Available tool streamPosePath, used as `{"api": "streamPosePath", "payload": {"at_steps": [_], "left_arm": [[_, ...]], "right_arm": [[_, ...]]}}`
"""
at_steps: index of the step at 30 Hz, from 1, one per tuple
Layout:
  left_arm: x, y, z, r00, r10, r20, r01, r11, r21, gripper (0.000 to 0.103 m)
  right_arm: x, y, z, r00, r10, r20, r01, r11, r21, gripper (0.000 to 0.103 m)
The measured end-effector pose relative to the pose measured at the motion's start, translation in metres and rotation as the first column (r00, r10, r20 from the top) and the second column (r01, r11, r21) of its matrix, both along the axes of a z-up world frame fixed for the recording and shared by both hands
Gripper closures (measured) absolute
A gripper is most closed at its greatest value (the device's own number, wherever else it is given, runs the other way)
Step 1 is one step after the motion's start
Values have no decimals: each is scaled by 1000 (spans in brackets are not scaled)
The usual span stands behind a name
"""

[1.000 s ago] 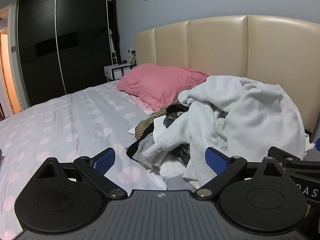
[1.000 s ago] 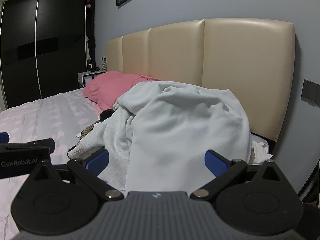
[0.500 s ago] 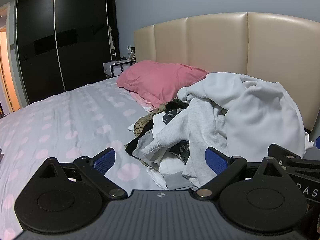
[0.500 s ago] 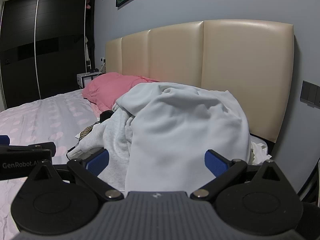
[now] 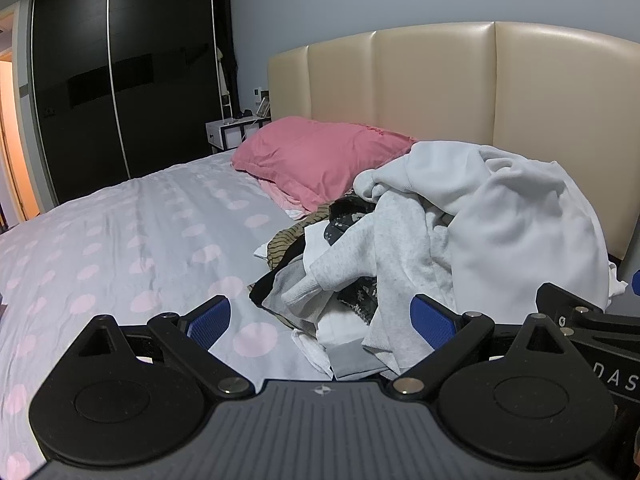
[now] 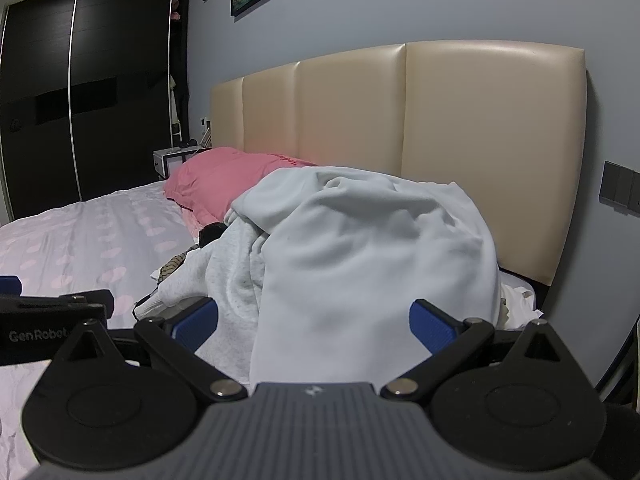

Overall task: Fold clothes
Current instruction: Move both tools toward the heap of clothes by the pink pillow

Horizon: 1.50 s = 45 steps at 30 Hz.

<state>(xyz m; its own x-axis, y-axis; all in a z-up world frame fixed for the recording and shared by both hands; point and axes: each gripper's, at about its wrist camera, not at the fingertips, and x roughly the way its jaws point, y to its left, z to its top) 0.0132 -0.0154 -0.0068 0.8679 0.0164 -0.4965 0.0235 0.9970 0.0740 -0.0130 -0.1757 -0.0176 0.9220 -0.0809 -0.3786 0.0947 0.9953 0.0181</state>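
A heap of clothes lies at the head of the bed, by the headboard. On top is a pale white sweatshirt. Under it are a light grey garment and dark patterned and striped pieces. My left gripper hangs open just short of the heap's near edge, nothing between its blue pads. My right gripper is open too, facing the white sweatshirt from close by without holding it. The other gripper's body shows at each view's edge.
A pink pillow lies left of the heap against the beige headboard. The grey bedspread with pink dots stretches left. A white nightstand and dark wardrobe doors stand beyond the bed.
Both views have tilted and shifted slightly, so the heap sits a little lower and farther in the left wrist view. The clothes have not moved and both grippers stay open.
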Motion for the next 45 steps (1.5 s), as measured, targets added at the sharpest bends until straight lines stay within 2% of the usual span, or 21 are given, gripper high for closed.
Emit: {"api": "streamPosePath", "payload": {"at_steps": [23,31,34,36,42,45], "left_arm": [[-5,7,-5,1000,26,-5,-26,999,-25,5],[-4,20,-6,998,61,-19,-61,998,-6,5],[-2,30,-6,996,84,-26,-84,996,9,5],[-1,38,-6,994,101,-31,-101,995,13,5],[1,64,-7,985,162,-51,-162,987,11,5],[2,76,-10,979,193,-64,-193,981,17,5]], "right_arm": [[0,3,-2,1000,15,3,-15,1000,-24,1],[11,4,1,995,85,-47,-85,996,0,1],[31,1,6,987,130,-94,-129,992,15,1],[48,-1,11,983,149,-110,-151,988,-7,1],[125,-12,21,984,91,-153,-110,987,-117,1],[166,-20,22,983,47,-179,-68,991,-114,1]]}}
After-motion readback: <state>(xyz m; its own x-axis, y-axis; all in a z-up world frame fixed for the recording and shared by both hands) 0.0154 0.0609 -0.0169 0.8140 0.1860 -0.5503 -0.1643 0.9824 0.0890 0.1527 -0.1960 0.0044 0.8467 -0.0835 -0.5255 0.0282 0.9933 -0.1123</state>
